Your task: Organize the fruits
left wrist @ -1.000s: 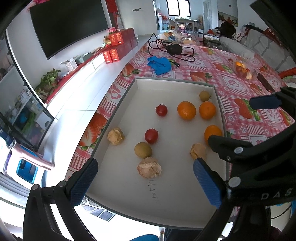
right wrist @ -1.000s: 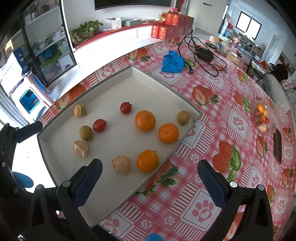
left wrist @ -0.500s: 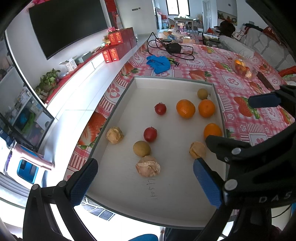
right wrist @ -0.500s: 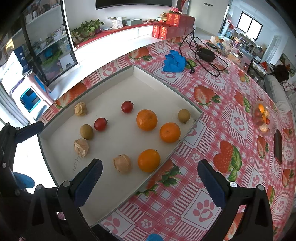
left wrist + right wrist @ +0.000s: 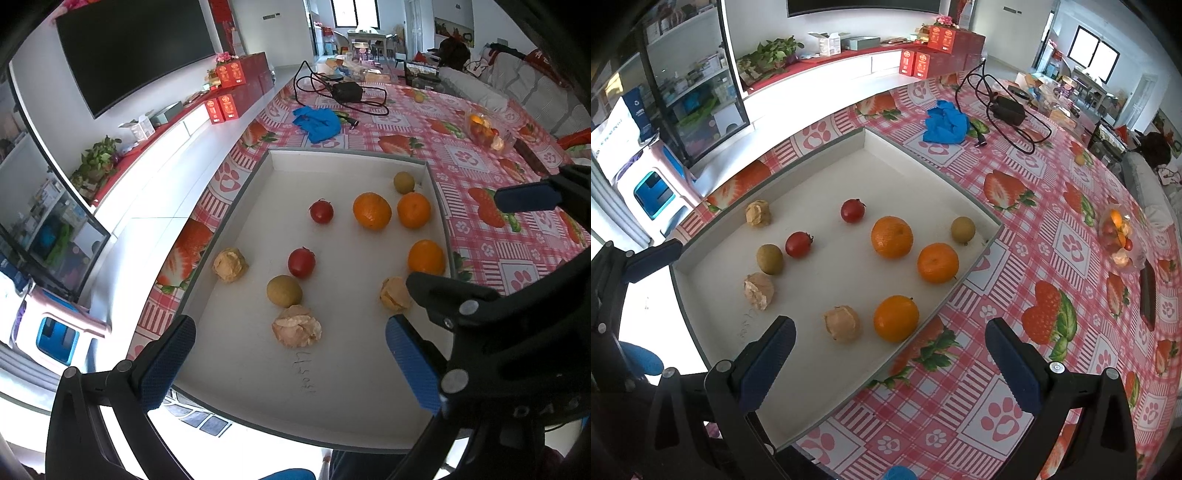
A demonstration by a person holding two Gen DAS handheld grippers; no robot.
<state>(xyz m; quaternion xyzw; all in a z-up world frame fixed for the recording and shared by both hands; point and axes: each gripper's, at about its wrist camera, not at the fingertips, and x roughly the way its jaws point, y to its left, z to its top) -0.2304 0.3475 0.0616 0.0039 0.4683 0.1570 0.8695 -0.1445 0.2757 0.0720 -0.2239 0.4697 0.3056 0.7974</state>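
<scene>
Fruits lie scattered in the tray (image 5: 236, 206); the papery husked one (image 5: 296, 331) sits dead ahead of the left gripper (image 5: 291, 363), jaws spread, nearer than the equally wide-open, empty right gripper (image 5: 890, 360).

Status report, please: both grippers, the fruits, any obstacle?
Left gripper open, empty, above tray. Right gripper open, empty. Fruits loose in tray, unsorted; nearest orange untouched. Nothing in the way.
</scene>
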